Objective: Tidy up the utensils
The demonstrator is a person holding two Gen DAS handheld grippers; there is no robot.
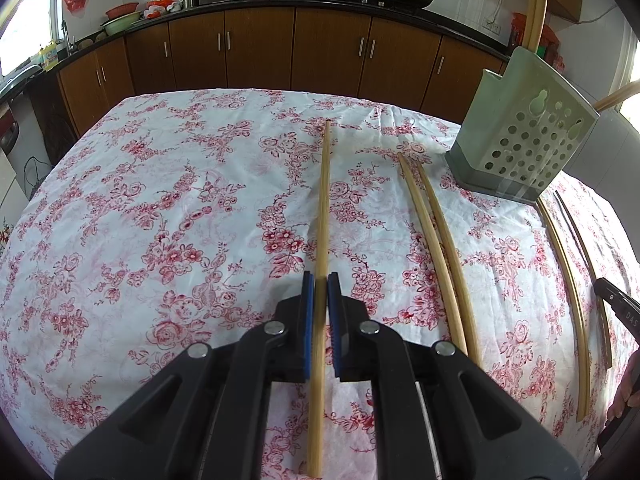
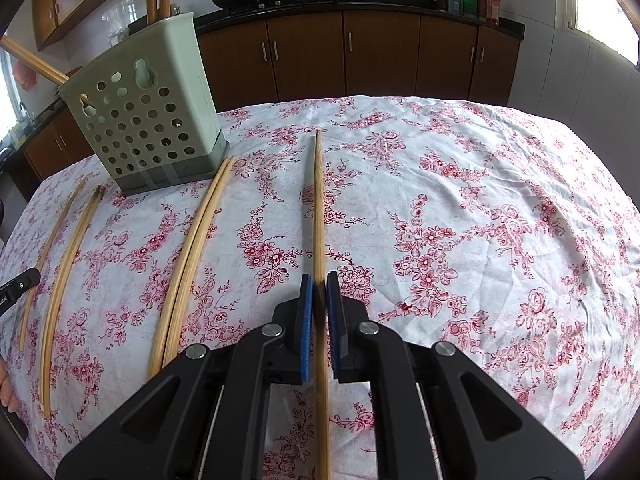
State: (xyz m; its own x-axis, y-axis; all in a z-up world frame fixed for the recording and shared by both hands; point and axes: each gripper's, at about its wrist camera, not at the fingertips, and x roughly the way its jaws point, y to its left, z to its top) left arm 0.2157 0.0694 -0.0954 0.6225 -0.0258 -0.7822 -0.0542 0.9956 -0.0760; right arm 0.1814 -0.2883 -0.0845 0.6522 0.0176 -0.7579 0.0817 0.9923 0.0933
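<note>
In the left wrist view my left gripper (image 1: pixel 320 280) is shut on a bamboo chopstick (image 1: pixel 324 200) that runs forward between its blue pads over the floral tablecloth. In the right wrist view my right gripper (image 2: pixel 319 280) is shut on another bamboo chopstick (image 2: pixel 319 200) in the same way. A pale green perforated utensil holder (image 1: pixel 524 136) stands at the far right in the left view and at the far left in the right view (image 2: pixel 148 120), with chopsticks standing in it. Loose chopstick pairs (image 1: pixel 436 248) (image 2: pixel 192 256) lie on the cloth between the grippers.
More chopsticks (image 1: pixel 568 292) (image 2: pixel 64 280) lie beyond the pairs, near the other gripper's black tip (image 1: pixel 616 300) (image 2: pixel 18 284). The table's far edge (image 1: pixel 256 90) faces brown kitchen cabinets (image 1: pixel 260 48) with woks on the counter.
</note>
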